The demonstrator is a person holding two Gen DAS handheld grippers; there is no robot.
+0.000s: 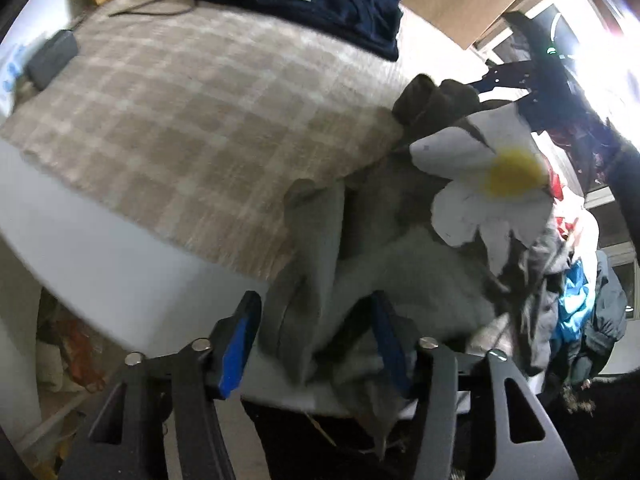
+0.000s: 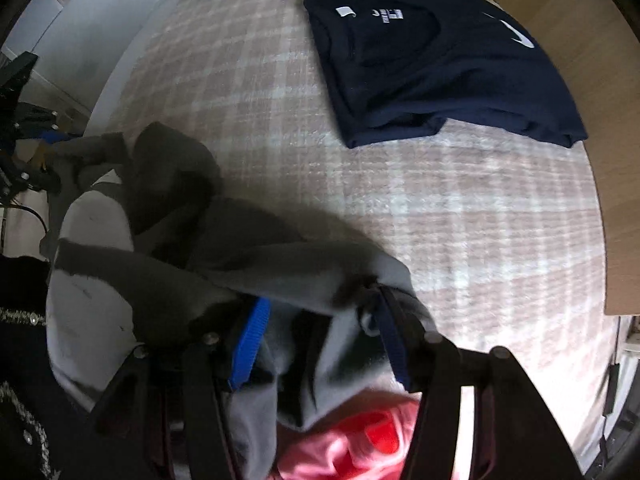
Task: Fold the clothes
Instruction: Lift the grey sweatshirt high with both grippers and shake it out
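Only the left view catches the daisy print [image 1: 496,184] on the grey garment [image 1: 400,280] at the bed's edge [image 1: 120,264]. The left gripper [image 1: 316,340] is spread apart with the garment's cloth between its fingers. The right gripper [image 2: 320,340] also has cloth bunched between its fingers, but I cannot tell its grip.

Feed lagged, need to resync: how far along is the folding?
Done: one navy shirt lies folded on the plaid bedspread. In hand: a grey garment with a daisy print, bunched and unfolded, lies between the fingers of the left gripper and the right gripper; whether either has clamped is unclear. Left: that garment, plus the mixed clothes pile beside the bed.
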